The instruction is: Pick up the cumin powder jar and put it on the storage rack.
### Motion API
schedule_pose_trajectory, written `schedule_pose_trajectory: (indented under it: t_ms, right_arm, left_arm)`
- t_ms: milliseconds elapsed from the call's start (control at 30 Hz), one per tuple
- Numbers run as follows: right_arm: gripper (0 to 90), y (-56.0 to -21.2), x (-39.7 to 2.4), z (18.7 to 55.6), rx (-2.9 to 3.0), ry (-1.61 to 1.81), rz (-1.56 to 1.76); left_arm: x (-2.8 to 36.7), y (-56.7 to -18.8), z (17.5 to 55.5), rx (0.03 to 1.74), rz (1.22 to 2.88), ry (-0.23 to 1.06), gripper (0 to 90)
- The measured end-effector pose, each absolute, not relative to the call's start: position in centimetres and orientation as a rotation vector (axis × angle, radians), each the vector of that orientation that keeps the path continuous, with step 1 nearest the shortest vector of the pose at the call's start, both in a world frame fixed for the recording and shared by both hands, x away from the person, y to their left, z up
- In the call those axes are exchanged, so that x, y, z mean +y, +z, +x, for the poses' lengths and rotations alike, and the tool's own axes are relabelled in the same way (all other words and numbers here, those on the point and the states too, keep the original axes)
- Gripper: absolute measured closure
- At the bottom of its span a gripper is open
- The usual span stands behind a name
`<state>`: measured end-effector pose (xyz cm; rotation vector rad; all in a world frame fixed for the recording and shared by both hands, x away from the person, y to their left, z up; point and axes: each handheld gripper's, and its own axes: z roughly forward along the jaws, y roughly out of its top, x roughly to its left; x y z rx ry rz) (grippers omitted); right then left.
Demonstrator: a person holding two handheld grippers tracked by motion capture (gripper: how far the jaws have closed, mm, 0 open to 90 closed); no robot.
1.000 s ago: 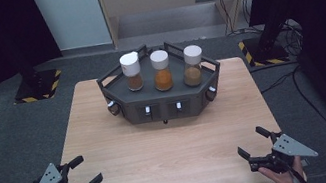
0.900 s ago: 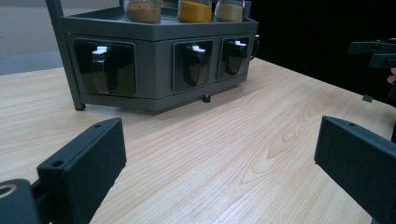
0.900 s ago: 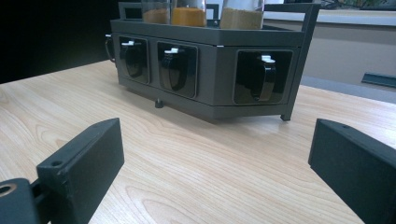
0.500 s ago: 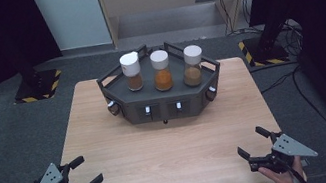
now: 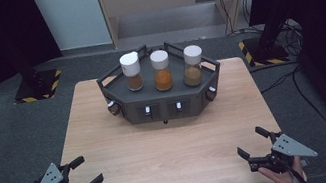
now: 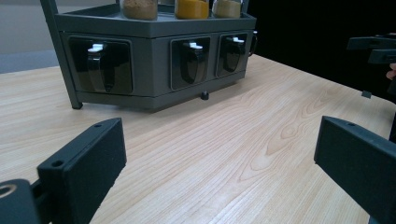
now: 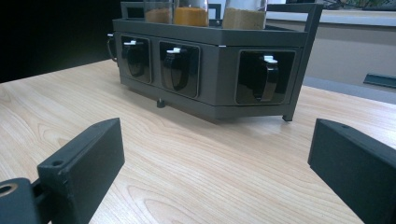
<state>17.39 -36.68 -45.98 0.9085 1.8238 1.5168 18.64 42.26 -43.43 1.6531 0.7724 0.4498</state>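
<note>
At the far middle of my pale wooden table (image 5: 170,146) stands a dark grey angular metal rack (image 5: 163,102). On its top sit three clear white-capped spice jars (image 5: 162,70), holding brown, orange and tan powder. Nothing lies between it and me. My left gripper (image 5: 80,173) and right gripper (image 5: 253,142) hover at the near corners, both jaws spread wide, empty. Nothing has moved since a second ago.
</note>
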Motion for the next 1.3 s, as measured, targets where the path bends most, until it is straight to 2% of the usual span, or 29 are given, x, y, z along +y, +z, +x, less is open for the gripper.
schedule_pose_trajectory:
  t_ms: [1300]
  right_arm:
    - [5.0, -45.87, -36.68, 17.55, 1.845, 1.512, 0.887]
  left_arm:
    - [42.03, -43.20, 18.81, 0.754, 1.683, 0.445, 1.0]
